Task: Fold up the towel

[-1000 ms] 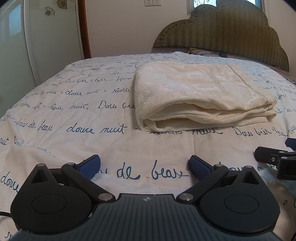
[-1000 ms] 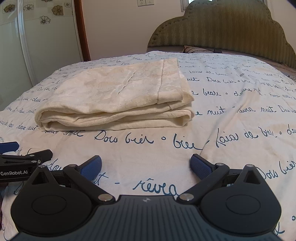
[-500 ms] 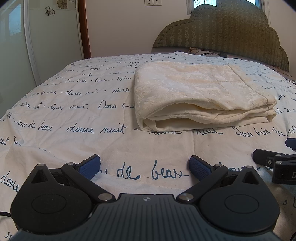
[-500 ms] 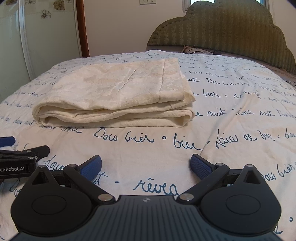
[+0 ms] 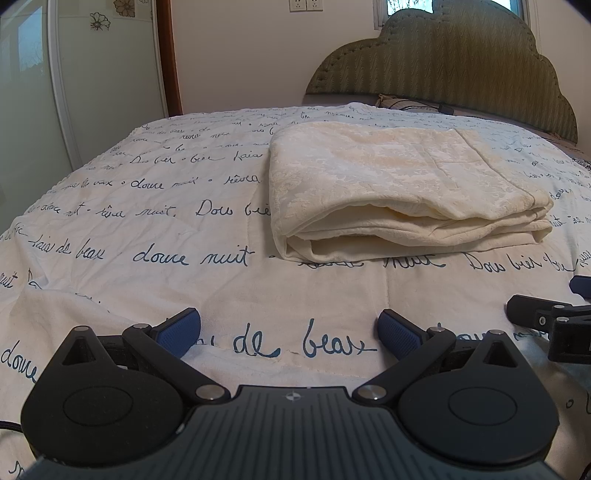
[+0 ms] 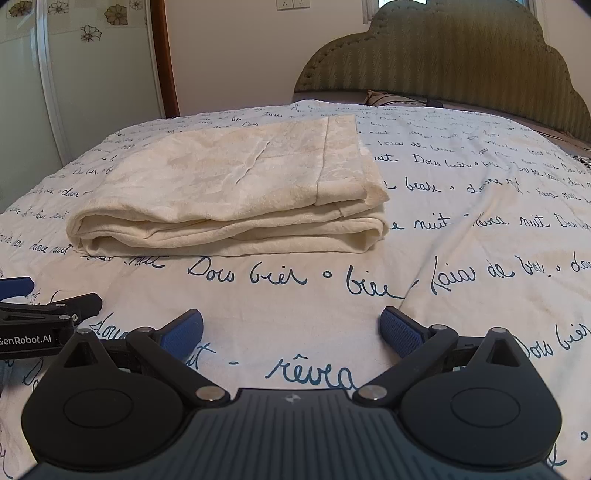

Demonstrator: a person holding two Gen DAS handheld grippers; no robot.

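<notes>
Soft, even daylight; a bright window (image 5: 447, 5) glares above the headboard (image 5: 443, 70). Shadows faint under the towel (image 5: 399, 192). Focus sharp; fisheye bends lines, corners darken.

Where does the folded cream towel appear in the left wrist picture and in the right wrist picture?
Left wrist view: the towel lies right of centre on the bedspread.
Right wrist view: the towel lies left of centre.
Shared landmark: the green headboard behind the bed, upper right in both views.
</notes>
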